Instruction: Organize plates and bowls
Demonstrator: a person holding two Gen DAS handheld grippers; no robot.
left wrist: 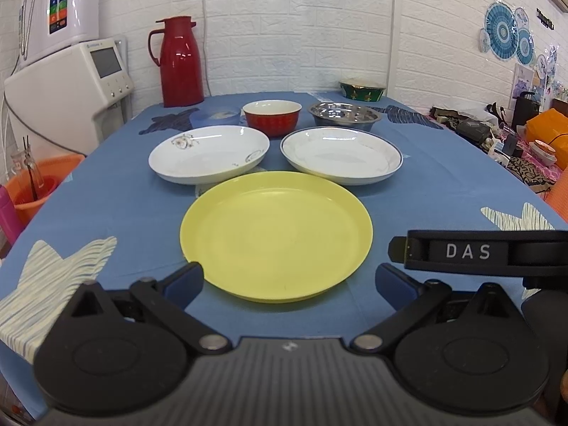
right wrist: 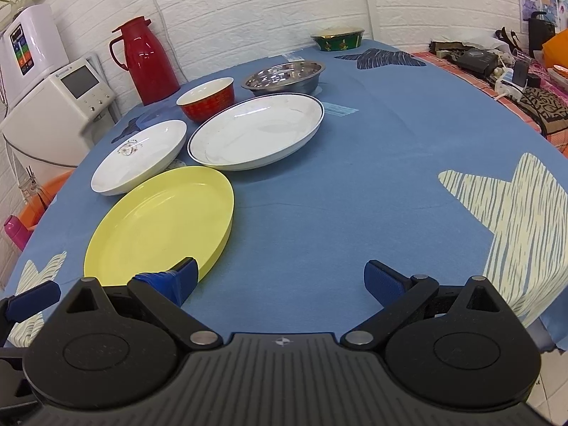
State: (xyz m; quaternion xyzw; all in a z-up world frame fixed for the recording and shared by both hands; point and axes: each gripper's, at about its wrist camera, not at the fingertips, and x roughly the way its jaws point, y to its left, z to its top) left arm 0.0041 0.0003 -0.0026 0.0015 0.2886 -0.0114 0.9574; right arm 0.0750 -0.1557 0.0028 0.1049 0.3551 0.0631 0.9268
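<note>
This looks like a lived-in home dining corner. A table under a blue starfish-print cloth [left wrist: 117, 191] stands against a white brick-pattern wall [left wrist: 301, 28]. At upper left sit a red thermos jug [left wrist: 179, 62] and a white countertop water appliance [left wrist: 71, 78]; at far right, paper fan decorations [left wrist: 507, 33] and household clutter [left wrist: 497, 135].

"das" on the right claw [left wrist: 468, 251].

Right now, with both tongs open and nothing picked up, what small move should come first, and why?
Probably ease the left tongs forward to the yellow plate: its near rim sits between the open fingers, it lies nearest, and the two white plates lie behind, unstacked.
</note>
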